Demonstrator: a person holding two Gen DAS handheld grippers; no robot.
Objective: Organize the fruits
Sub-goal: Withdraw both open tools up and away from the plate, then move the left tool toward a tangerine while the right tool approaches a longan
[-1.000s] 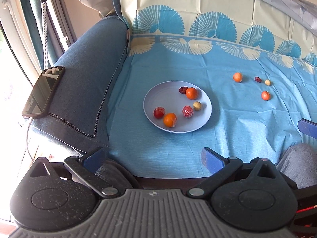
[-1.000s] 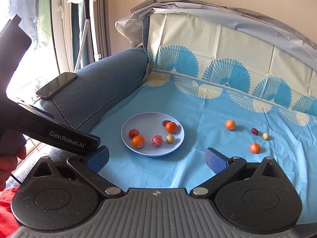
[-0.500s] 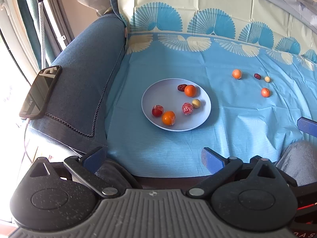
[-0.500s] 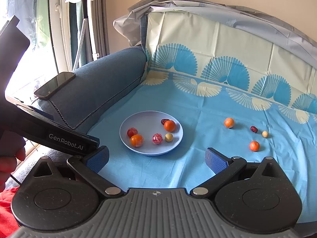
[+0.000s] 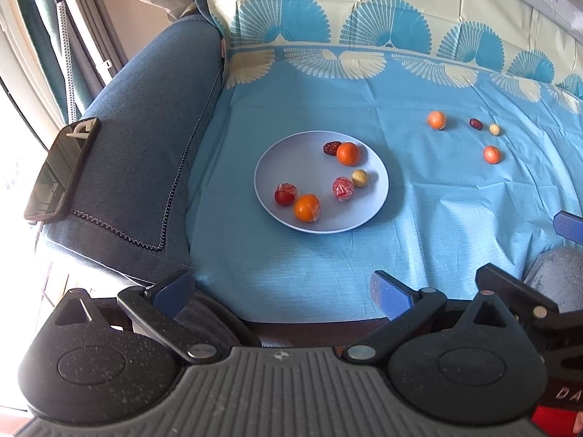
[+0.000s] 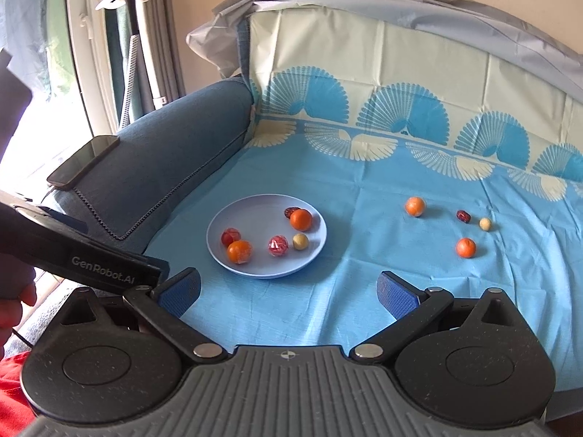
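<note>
A pale blue plate (image 5: 291, 160) (image 6: 251, 215) lies on the blue cloth and holds two oranges, two red wrapped fruits, a dark date and a small beige ball. To its right on the cloth lie an orange (image 5: 436, 119) (image 6: 415, 206), a date (image 5: 475, 123) (image 6: 463, 215), a beige ball (image 5: 494, 129) (image 6: 485, 223) and a second orange (image 5: 492, 154) (image 6: 465, 247). My left gripper (image 5: 280, 293) is open and empty near the cloth's front edge. My right gripper (image 6: 288, 289) is open and empty, short of the plate.
A blue sofa arm (image 5: 145, 116) on the left carries a black phone (image 5: 62, 171) (image 6: 83, 160). The left gripper's body (image 6: 91, 262) crosses the lower left of the right wrist view. The cloth runs up the sofa back (image 6: 400, 83). A window and stand are at the far left.
Both grippers stay open and empty. The views have shifted slightly; the plate and loose fruit sit a little higher in both frames. No fruit has moved.
</note>
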